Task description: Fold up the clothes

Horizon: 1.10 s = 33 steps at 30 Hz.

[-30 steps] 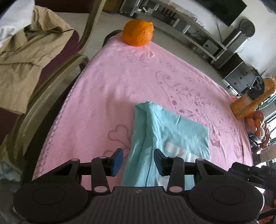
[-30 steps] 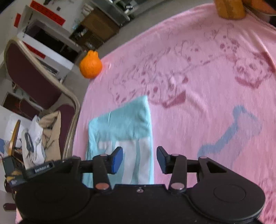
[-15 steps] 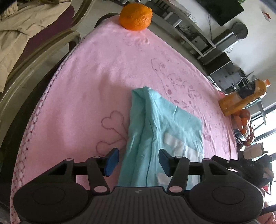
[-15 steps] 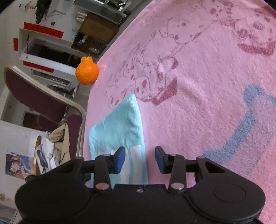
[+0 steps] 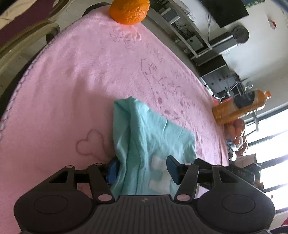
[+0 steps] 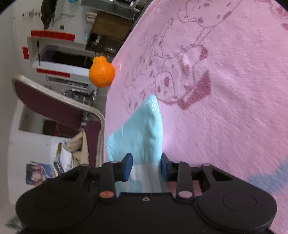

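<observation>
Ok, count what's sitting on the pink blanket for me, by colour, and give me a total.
Teal: 1, the folded garment
Orange: 2, the fruit at the far edge and the bottle at the right edge
Total: 3, all on the blanket

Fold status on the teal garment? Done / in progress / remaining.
Done: the teal garment lies folded into a narrow panel on the pink blanket.
In hand: left gripper and right gripper both straddle its near edge; the right has been closing, neither clearly pinches yet.
Left: grip, fold across.
</observation>
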Each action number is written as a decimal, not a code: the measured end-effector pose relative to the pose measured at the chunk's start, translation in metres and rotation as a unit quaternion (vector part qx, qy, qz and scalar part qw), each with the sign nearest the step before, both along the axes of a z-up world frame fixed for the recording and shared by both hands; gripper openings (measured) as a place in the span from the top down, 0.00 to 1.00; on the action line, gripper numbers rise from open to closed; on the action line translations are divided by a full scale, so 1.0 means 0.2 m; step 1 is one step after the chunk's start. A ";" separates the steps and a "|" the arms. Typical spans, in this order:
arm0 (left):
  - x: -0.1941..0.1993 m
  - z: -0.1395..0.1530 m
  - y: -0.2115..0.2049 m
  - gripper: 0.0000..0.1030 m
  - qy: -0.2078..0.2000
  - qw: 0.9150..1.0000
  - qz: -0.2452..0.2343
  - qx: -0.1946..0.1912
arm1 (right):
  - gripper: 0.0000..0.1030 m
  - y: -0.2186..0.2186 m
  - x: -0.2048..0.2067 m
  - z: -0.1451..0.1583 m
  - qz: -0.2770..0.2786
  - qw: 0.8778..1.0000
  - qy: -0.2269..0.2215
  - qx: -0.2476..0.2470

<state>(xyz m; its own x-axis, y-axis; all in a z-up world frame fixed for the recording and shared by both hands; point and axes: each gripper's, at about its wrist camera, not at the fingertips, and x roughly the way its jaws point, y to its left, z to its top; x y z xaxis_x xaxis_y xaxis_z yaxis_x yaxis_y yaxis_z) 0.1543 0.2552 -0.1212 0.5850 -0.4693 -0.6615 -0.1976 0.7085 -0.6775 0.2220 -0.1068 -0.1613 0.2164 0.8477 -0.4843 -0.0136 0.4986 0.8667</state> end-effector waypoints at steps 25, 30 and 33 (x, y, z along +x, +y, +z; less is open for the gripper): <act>-0.64 1.00 -1.22 0.92 -0.302 0.915 -0.025 0.265 | 0.96 -0.60 -0.83 1.21 -0.146 0.907 -0.352 -0.180; -0.58 0.94 -1.59 0.92 -0.305 0.913 -0.070 0.261 | 0.96 -0.93 -0.95 1.25 -0.200 0.884 -0.357 -0.226; -0.52 0.88 -1.77 0.92 -0.297 0.915 -0.096 0.257 | 0.96 -1.09 -0.95 1.20 -0.225 0.878 -0.345 -0.245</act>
<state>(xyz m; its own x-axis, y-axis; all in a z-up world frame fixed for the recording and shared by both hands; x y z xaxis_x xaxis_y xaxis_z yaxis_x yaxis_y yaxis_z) 0.0508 -0.0987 0.0539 0.8520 -0.3171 -0.4165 0.2583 0.9467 -0.1924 0.0311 -0.3258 0.0797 0.8608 0.3284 -0.3887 -0.1577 0.8985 0.4098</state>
